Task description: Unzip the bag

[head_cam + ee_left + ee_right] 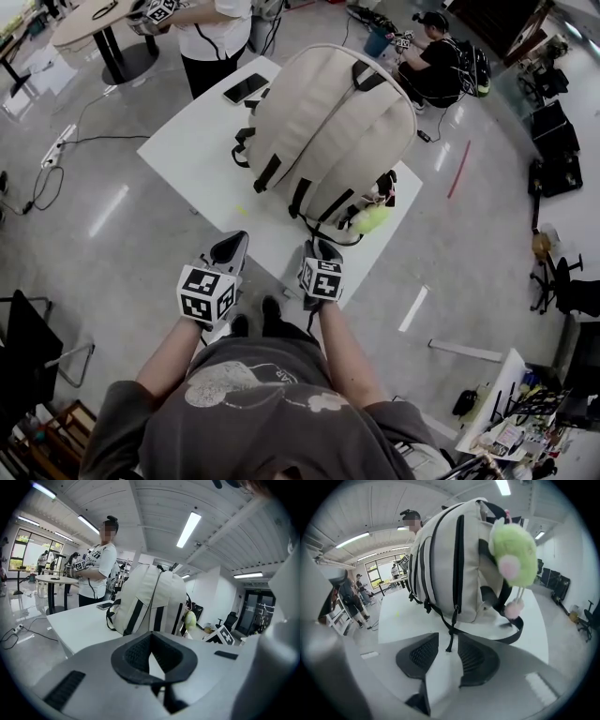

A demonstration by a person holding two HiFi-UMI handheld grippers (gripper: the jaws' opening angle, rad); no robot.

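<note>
Two grippers hang at the near edge of the white table (187,159), where the beige bag (328,131) lies: left gripper (230,248) closed on nothing, right gripper (319,251) parted around the loose black zipper pull (450,637), so grasping stage, pinch that pull next.

Light: bright and even, from ceiling strip lights (189,527) and windows (28,550) at far left.
Glare: pale streaks on the polished floor (108,211).
Distortion: both gripper views fisheye, corners black.
Focus: nearest fingers (476,660) soft.
</note>
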